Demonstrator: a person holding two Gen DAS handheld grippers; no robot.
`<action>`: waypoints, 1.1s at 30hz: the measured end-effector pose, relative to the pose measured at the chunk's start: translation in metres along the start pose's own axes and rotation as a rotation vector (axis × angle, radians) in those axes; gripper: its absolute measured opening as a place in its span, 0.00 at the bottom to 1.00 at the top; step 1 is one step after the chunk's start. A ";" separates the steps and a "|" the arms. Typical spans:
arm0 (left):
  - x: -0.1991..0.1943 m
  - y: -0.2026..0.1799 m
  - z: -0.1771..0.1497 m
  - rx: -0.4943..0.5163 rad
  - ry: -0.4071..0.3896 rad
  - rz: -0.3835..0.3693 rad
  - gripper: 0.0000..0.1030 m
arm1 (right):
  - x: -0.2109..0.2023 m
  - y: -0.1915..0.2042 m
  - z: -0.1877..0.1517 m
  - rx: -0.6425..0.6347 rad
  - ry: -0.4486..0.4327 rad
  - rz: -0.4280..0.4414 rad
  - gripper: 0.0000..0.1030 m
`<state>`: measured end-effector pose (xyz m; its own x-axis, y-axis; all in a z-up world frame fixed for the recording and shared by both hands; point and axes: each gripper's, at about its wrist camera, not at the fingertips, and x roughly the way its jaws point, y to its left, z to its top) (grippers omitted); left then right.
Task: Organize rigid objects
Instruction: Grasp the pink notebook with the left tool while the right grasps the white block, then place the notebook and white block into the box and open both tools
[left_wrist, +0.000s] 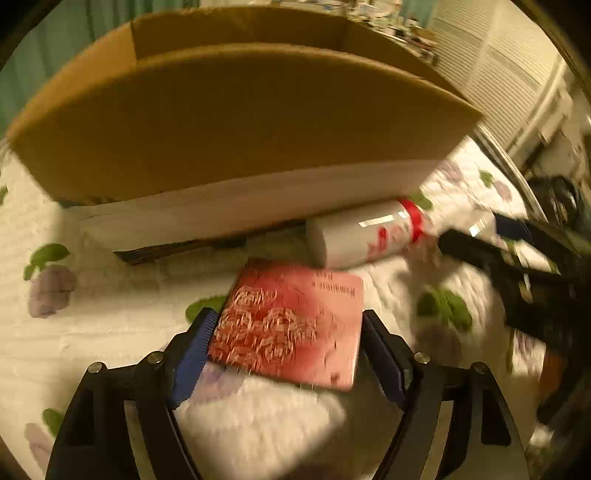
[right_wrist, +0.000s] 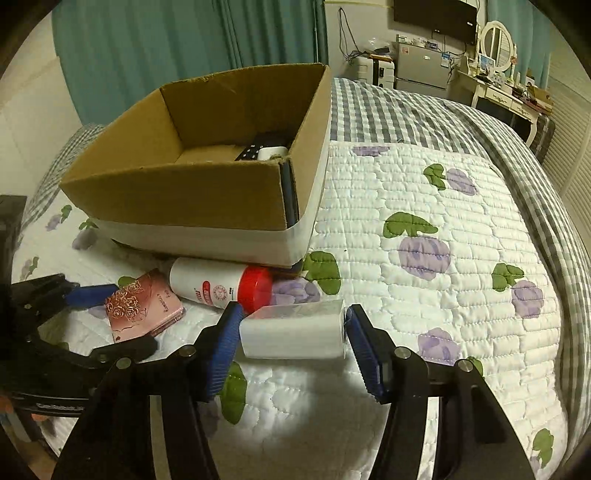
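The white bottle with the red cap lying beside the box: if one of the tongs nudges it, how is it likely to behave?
The white bottle lies on its side on the quilt, so it would probably roll rather than slide. Its body looks rigid and glossy, perhaps slippery between pads. The cardboard box close behind would likely stop a roll that way.
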<state>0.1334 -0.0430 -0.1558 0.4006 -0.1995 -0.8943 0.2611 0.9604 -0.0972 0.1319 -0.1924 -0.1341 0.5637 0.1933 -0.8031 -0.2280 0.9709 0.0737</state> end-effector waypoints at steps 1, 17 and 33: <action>0.003 0.000 0.001 -0.004 -0.003 0.006 0.80 | 0.001 0.001 0.000 -0.003 0.002 -0.003 0.56; -0.069 -0.018 -0.023 0.000 -0.170 0.112 0.70 | -0.051 0.012 0.000 -0.024 -0.097 -0.031 0.55; -0.102 -0.017 -0.031 -0.046 -0.175 0.045 0.11 | -0.110 0.024 -0.006 -0.006 -0.165 0.008 0.55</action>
<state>0.0610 -0.0325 -0.0760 0.5589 -0.1827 -0.8089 0.2002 0.9763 -0.0822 0.0595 -0.1915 -0.0474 0.6842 0.2219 -0.6947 -0.2374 0.9685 0.0756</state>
